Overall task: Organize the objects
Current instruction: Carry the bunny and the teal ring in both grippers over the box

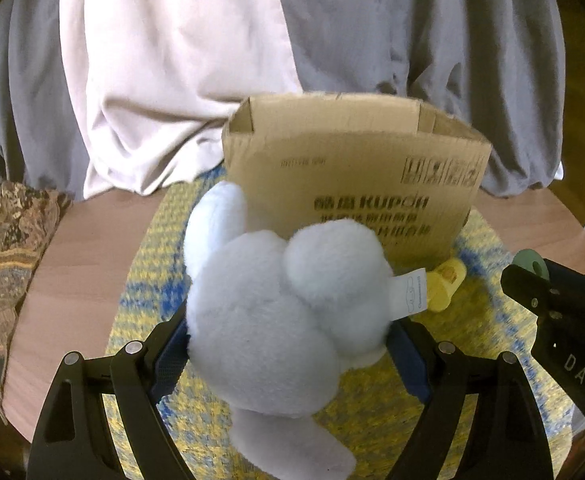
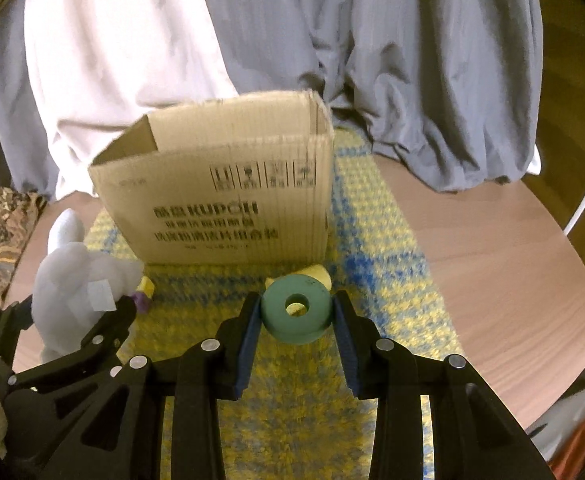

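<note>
My left gripper (image 1: pixel 288 344) is shut on a pale blue plush toy (image 1: pixel 276 312) and holds it above the mat, just in front of an open cardboard box (image 1: pixel 352 184). The plush toy also shows at the left of the right wrist view (image 2: pixel 76 280). My right gripper (image 2: pixel 295 316) is shut on a green foam ring (image 2: pixel 295 308), held in front of the same cardboard box (image 2: pixel 220 196). A yellow block (image 1: pixel 446 284) lies on the mat by the box's front; it also shows behind the ring (image 2: pixel 320 274). A small purple piece (image 2: pixel 142 302) lies near the plush toy.
A yellow and blue woven mat (image 2: pixel 372 264) covers the round wooden table (image 2: pixel 492 248). Grey and white draped cloth (image 1: pixel 172 80) hangs behind the box. A brown patterned object (image 1: pixel 4 248) sits at the table's left edge.
</note>
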A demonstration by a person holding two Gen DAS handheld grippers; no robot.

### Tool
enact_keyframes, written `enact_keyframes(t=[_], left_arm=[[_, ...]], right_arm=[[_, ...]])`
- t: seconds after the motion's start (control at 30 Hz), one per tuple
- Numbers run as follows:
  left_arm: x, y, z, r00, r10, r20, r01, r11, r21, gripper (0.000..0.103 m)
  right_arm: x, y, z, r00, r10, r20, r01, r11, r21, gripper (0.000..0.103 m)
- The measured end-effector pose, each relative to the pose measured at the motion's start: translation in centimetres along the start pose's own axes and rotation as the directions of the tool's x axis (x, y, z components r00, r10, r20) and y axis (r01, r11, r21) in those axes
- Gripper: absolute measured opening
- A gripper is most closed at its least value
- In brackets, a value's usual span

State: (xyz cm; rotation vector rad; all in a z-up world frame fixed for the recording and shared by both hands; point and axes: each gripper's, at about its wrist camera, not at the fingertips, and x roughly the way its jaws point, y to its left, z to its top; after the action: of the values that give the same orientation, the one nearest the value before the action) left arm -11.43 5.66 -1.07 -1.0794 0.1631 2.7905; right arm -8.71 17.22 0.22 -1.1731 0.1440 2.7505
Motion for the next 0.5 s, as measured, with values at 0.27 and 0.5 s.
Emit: enact_keyframes(t=[0.27, 0.5], left_arm=[[-2.0, -0.1, 2.3, 0.998, -0.021, 0.057, 0.02, 1.0, 0.006, 0.087], [-3.1, -0.1, 4.3, 0.995, -0.038, 0.096, 0.037, 0.999, 0.006, 0.087]], right_arm=[[-2.3, -0.4, 1.7, 0.998, 0.0, 0.057, 0.0, 1.0, 0.003, 0.036], [-3.9, -0.3, 3.4, 0.995, 0.0, 0.096, 0.001, 1.0, -0.004, 0.036]])
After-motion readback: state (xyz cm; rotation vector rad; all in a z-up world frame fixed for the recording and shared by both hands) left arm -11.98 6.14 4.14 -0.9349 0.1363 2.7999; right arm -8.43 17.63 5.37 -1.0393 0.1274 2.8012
